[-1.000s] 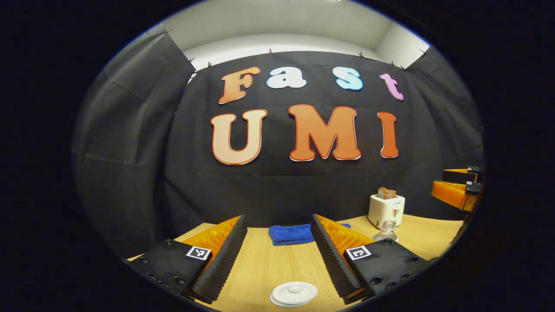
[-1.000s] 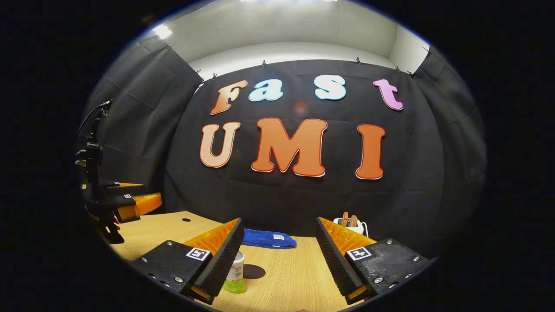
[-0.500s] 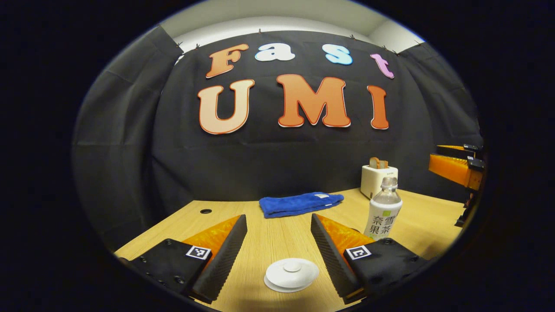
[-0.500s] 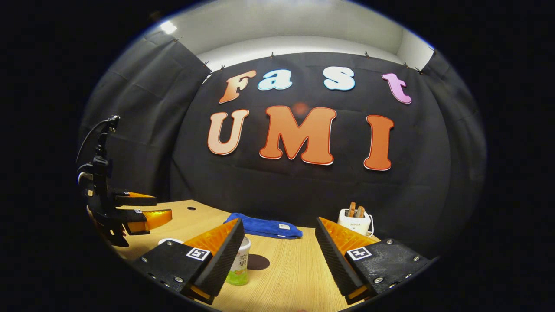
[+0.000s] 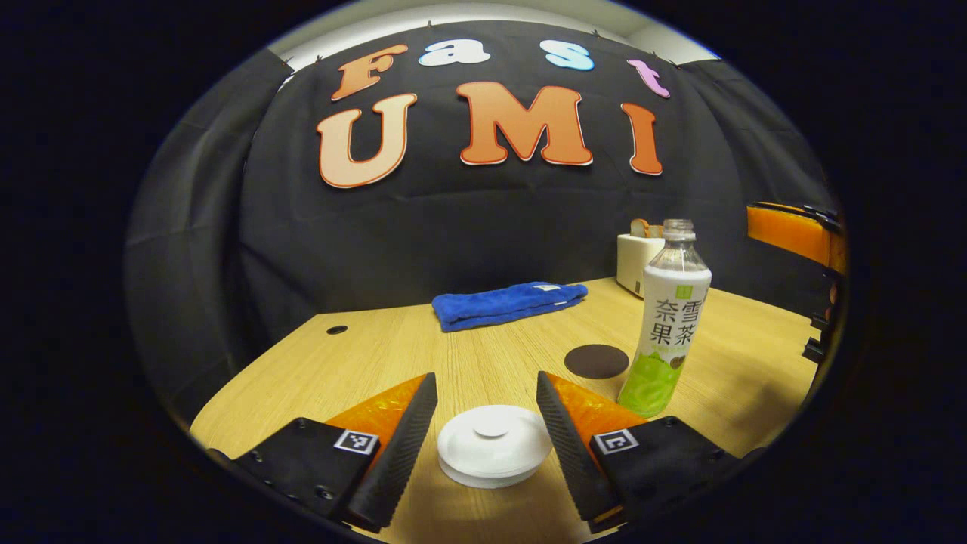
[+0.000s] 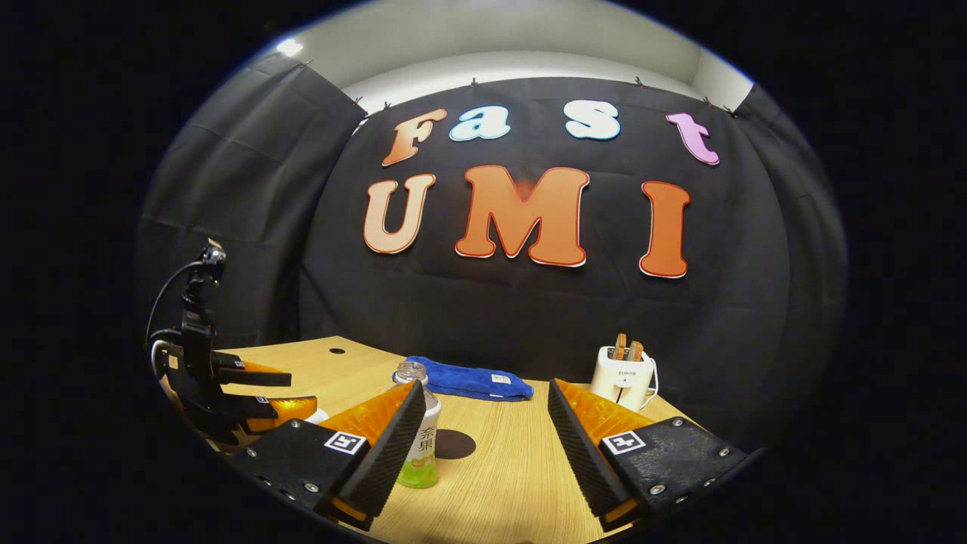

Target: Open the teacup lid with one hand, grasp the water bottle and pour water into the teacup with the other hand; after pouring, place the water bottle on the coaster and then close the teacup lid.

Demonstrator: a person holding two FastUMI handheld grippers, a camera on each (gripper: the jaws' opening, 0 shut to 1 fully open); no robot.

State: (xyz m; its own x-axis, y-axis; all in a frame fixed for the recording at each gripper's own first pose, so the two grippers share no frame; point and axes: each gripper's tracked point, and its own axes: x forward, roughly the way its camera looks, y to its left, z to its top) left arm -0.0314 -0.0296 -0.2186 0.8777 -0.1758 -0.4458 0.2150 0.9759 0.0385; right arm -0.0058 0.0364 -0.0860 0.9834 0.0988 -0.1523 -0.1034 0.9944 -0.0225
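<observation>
Standing upright on the wooden worktop, the water bottle is seen with its long axis vertical and its uncapped neck pointing up. A dark round coaster lies just beside it, nearer the worktop's middle. Toward the far edge a folded blue cloth is laid, and a white toaster with bread is placed at the far right corner, against the black booth wall.

The white teacup lid is framed between the fingers of the left gripper, whose jaws are held wide and apart from it; the cup beneath is hidden. The right gripper is likewise spread wide and holds nothing, with the bottle just past its left finger.
</observation>
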